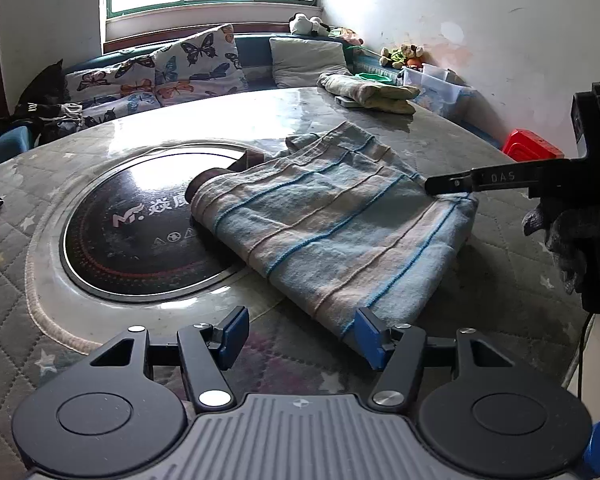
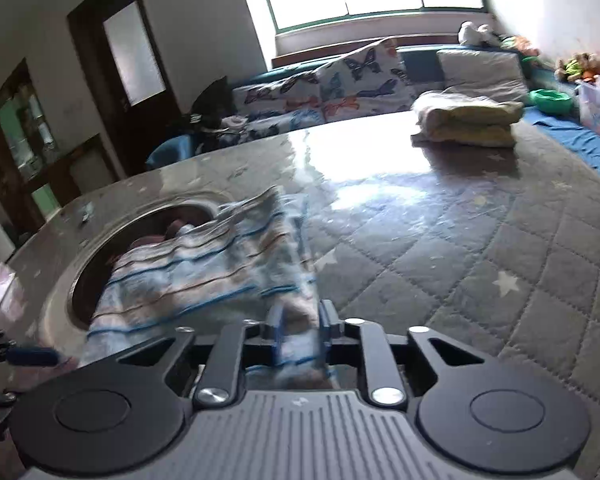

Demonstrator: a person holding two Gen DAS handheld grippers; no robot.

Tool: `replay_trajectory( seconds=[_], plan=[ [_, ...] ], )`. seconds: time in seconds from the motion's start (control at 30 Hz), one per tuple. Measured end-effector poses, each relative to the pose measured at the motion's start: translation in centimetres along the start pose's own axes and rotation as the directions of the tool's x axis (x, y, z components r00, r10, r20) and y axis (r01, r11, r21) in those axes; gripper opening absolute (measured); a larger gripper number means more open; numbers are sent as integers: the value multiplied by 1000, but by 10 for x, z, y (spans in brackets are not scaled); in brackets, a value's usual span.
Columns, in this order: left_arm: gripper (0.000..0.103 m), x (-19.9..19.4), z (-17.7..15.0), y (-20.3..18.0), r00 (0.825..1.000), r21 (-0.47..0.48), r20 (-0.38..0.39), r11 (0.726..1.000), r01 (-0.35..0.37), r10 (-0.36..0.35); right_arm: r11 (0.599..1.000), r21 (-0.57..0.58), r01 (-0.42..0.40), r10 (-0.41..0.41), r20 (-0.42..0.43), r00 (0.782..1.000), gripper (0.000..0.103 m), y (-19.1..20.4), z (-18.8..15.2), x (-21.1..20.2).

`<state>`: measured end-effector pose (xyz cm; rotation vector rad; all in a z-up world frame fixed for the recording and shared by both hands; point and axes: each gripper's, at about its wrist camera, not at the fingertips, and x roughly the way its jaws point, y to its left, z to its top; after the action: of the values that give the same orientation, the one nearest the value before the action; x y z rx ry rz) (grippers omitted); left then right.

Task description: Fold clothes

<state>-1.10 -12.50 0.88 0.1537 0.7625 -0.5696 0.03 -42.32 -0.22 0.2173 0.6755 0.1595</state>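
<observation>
Folding looks midway: the striped garment (image 1: 332, 232) lies doubled on the surface (image 1: 380, 116), partly over the round black hob (image 1: 132, 232); the right tongs (image 2: 300, 330) are clamped on its corner; the left tongs (image 1: 300, 334) stand apart at its near edge, which they likely must pinch next.

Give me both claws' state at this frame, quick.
Left claw: open, holding nothing; one pad sits at the striped garment's near edge.
Right claw: closed on a corner of the striped garment.
</observation>
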Motion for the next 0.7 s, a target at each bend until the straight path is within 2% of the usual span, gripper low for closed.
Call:
replay_trajectory(
  seconds=[0.13, 0.37, 0.5, 0.7],
  plan=[
    [62, 0, 1, 3, 1000, -10, 3, 1000, -6, 6, 1000, 14, -1, 1, -25, 1000, 21, -3, -6, 8],
    [62, 2, 6, 16, 1000, -52, 13, 999, -3, 4, 996, 59, -62, 65, -47, 997, 19, -7, -13, 3],
    [61, 5, 8, 28, 1000, -91, 7, 995, 30, -29, 994, 77, -81, 85, -53, 995, 19, -5, -19, -3],
    [60, 3, 3, 32, 998, -57, -14, 997, 54, -55, 990, 86, -113, 119, -69, 990, 19, 7, -32, -15]
  ],
)
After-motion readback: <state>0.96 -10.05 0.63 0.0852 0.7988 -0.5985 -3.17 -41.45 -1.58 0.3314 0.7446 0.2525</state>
